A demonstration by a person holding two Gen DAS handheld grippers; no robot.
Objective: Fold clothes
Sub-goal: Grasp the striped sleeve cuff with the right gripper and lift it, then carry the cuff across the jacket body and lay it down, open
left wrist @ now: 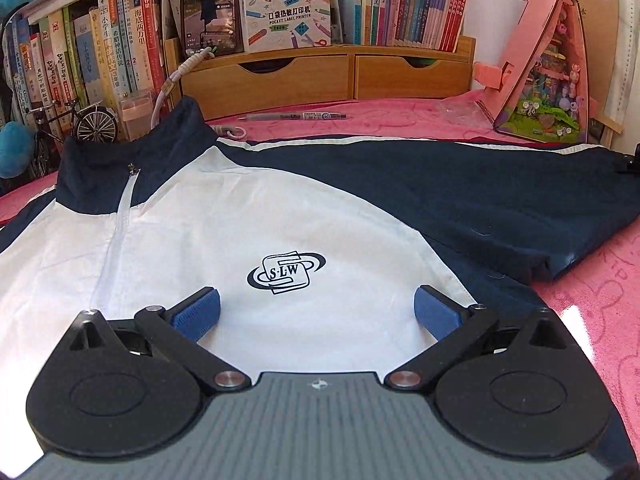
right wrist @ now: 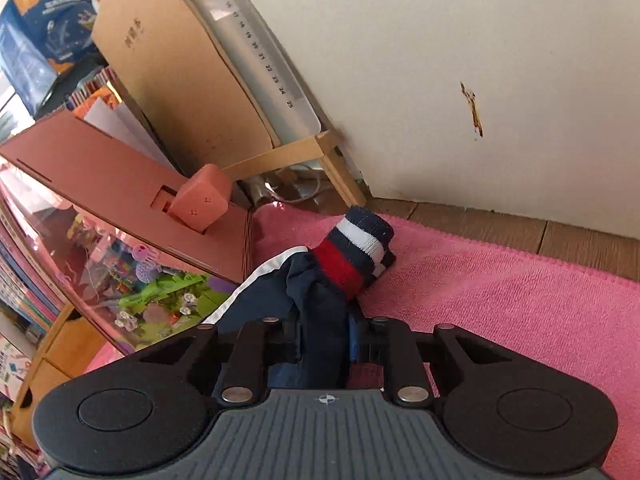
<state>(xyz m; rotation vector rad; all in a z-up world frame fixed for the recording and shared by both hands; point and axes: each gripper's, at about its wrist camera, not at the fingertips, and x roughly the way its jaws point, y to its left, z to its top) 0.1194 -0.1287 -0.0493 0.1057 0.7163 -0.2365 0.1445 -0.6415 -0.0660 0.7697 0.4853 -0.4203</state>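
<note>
A navy and white zip jacket (left wrist: pixel 248 220) lies flat on a pink towel (left wrist: pixel 600 300), collar at the far left, a dark logo (left wrist: pixel 286 272) on its chest. My left gripper (left wrist: pixel 316 312) hovers open over the white chest, blue pads on either side of the logo, nothing between them. One navy sleeve (left wrist: pixel 500 192) stretches to the right. In the right wrist view, my right gripper (right wrist: pixel 320 340) is shut on that navy sleeve (right wrist: pixel 316 304) just behind its red, white and navy striped cuff (right wrist: pixel 352 252), which sticks out ahead over the towel (right wrist: pixel 500 300).
A wooden drawer shelf (left wrist: pixel 328 76) with books and a label printer box stands behind the jacket, a pen (left wrist: pixel 296 117) in front of it. A pink dollhouse box (left wrist: pixel 548 72) (right wrist: pixel 120 200) stands at the right. A wall (right wrist: pixel 480 80) and a wooden floor strip (right wrist: pixel 520 232) border the towel.
</note>
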